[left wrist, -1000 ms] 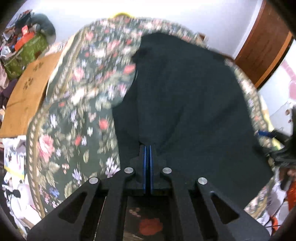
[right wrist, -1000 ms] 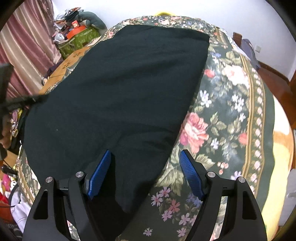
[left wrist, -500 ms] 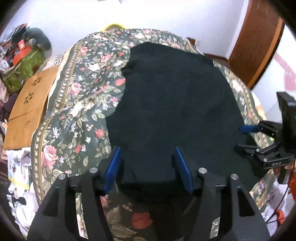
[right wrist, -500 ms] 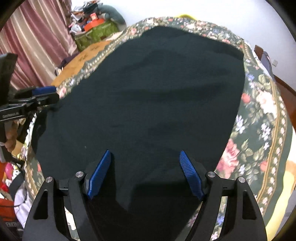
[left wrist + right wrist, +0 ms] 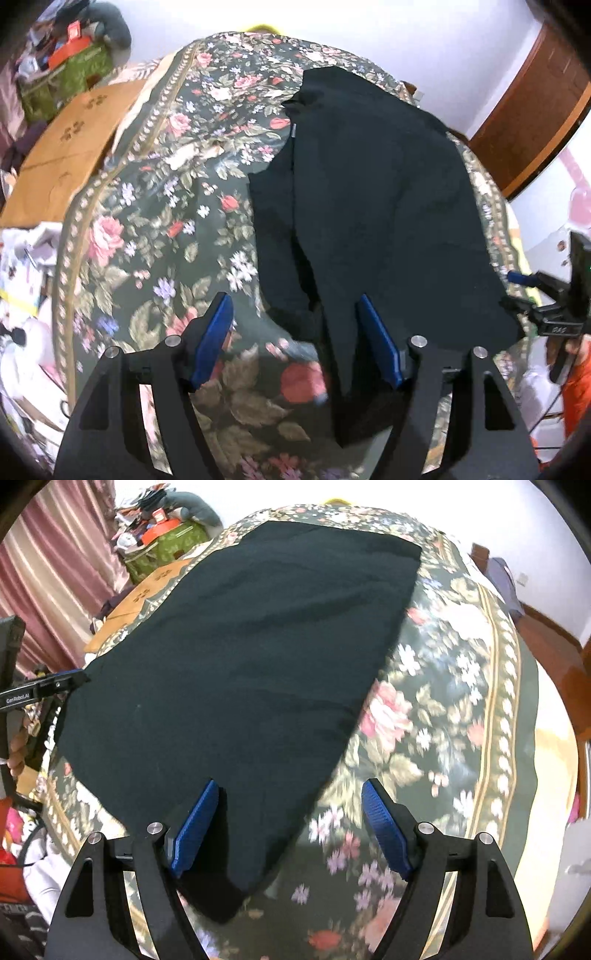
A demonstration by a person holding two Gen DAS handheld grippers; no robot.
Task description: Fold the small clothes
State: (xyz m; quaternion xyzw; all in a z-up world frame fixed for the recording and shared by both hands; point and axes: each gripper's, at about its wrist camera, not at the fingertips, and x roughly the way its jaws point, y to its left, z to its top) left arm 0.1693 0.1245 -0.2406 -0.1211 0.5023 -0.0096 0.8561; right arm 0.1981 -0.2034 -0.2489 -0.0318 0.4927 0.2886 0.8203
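The black garment lies flat on the floral bedspread. The left gripper, jaws just opened, holds nothing over the garment's near edge. The right gripper gapes empty above its corner.

Open floral bedspread lay clear on both sides of the black garment; cardboard box and clutter pile crowded the bed's far-left edge.

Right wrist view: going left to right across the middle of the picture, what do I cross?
Left tool at the picture's left edge → black garment lying flat → floral bedspread → wooden floor at the right edge.
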